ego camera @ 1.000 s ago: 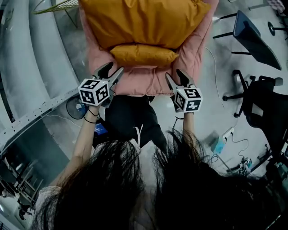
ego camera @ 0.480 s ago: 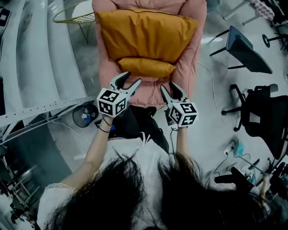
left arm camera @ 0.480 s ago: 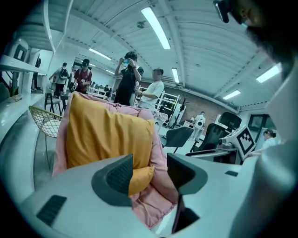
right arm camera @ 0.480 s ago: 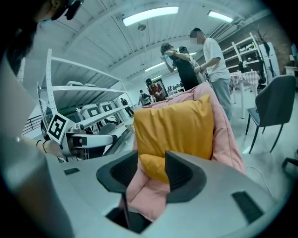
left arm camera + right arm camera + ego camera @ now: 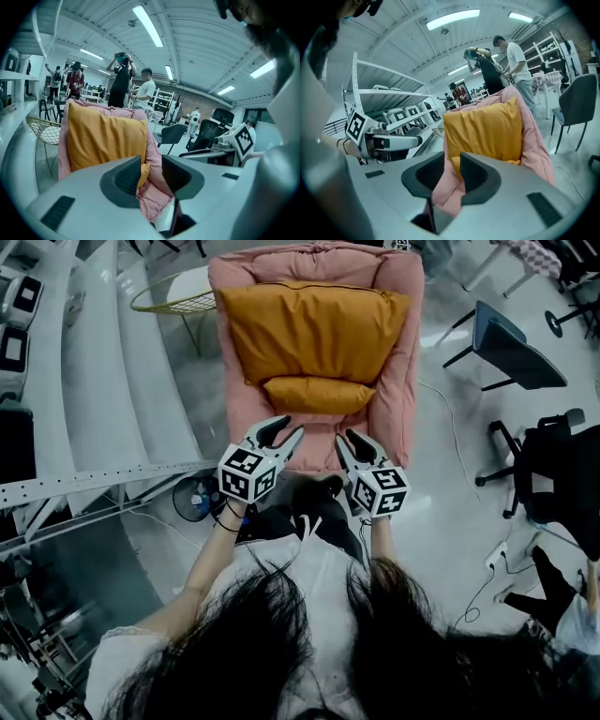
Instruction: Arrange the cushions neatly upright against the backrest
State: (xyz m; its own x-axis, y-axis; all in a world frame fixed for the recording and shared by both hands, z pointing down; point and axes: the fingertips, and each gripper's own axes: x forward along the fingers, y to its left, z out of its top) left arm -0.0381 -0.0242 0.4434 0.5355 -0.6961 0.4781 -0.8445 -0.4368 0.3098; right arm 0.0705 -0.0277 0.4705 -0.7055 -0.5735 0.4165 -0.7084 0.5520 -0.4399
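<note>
On the pink armchair, the large orange cushion is standing against the backrest.
The small cushion is resting at its 6 o'clock, touching it. The left gripper and right gripper are hanging beyond the armchair's 6 o'clock edge, jaws just closing on nothing. Any final straightening is probably wanting even, two-sided nudges.

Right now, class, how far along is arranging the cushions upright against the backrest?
Done: the large orange cushion stands upright against the pink chair's backrest, the small orange cushion sitting before it. In hand: nothing; the left gripper and right gripper hover short of the chair, their jaws have just been closing, empty. Left: seemingly nothing.
</note>
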